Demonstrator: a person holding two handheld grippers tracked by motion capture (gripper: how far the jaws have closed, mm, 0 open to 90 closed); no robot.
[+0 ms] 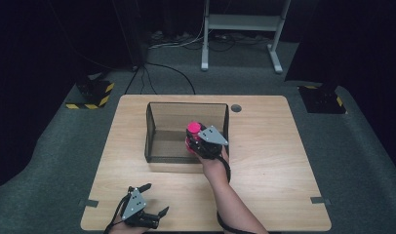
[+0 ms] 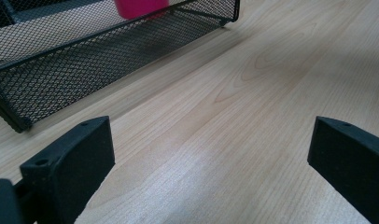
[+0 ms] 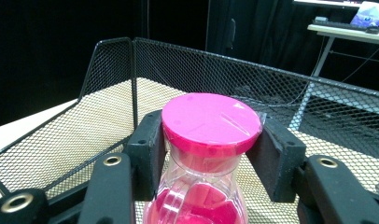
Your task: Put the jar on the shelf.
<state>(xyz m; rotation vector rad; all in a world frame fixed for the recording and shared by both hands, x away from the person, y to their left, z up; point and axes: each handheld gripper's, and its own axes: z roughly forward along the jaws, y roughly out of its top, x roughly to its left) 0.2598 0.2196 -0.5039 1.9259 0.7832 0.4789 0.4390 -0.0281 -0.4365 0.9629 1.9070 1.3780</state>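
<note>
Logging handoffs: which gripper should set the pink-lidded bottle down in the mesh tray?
Right. The right gripper is shut on the bottle over the mesh tray; the left gripper is open at the table's near edge.

The bottle (image 3: pixel 204 163) is clear with a bright pink lid (image 3: pixel 211 122) and pink contents. The basket (image 1: pixel 157 126) is black mesh. The table (image 1: pixel 269 146) is pale wood with visible grain. Black-and-yellow striped blocks (image 1: pixel 91 95) sit on grey carpet (image 1: pixel 49 146).

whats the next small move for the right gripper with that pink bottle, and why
Probably lower it a little and then open. The right gripper is shut on the pink-lidded bottle, already inside the black mesh basket. Whether the bottle's base touches the floor is hidden, so ease down first. The left gripper rests open, apart on the table.
</note>
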